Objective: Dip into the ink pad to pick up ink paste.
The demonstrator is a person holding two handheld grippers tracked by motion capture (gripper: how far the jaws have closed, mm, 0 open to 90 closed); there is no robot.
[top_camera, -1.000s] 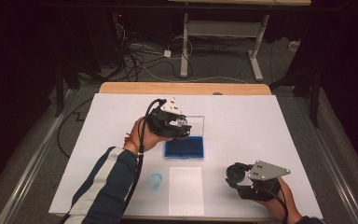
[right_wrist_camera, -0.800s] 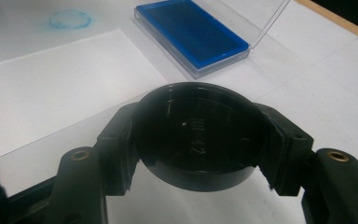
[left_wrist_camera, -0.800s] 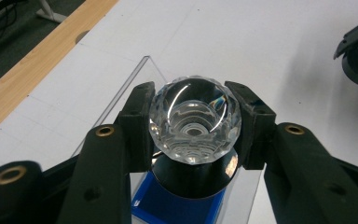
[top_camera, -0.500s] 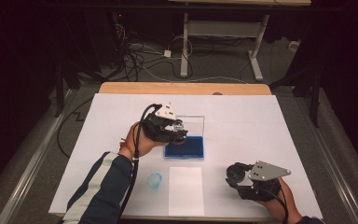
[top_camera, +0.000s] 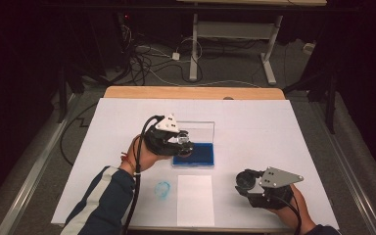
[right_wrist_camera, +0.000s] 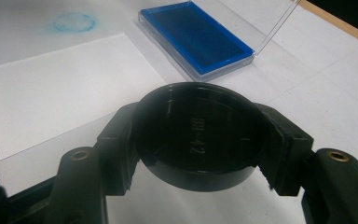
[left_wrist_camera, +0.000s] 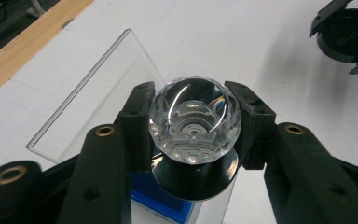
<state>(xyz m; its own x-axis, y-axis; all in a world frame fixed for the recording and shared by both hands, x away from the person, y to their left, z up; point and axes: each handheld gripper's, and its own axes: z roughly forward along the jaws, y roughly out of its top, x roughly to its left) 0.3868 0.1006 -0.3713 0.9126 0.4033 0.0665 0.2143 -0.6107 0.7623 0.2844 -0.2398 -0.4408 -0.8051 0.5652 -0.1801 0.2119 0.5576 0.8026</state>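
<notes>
Bright, even light falls on the white table [top_camera: 284, 127]; surroundings are dark, close-ups slightly soft.

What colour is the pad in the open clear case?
Blue. The ink pad shows best in the right gripper view, lying in its clear case with the lid up.

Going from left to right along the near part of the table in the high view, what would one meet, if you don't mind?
Blue ink ring → white sheet of paper → right gripper holding the black cap.
</notes>
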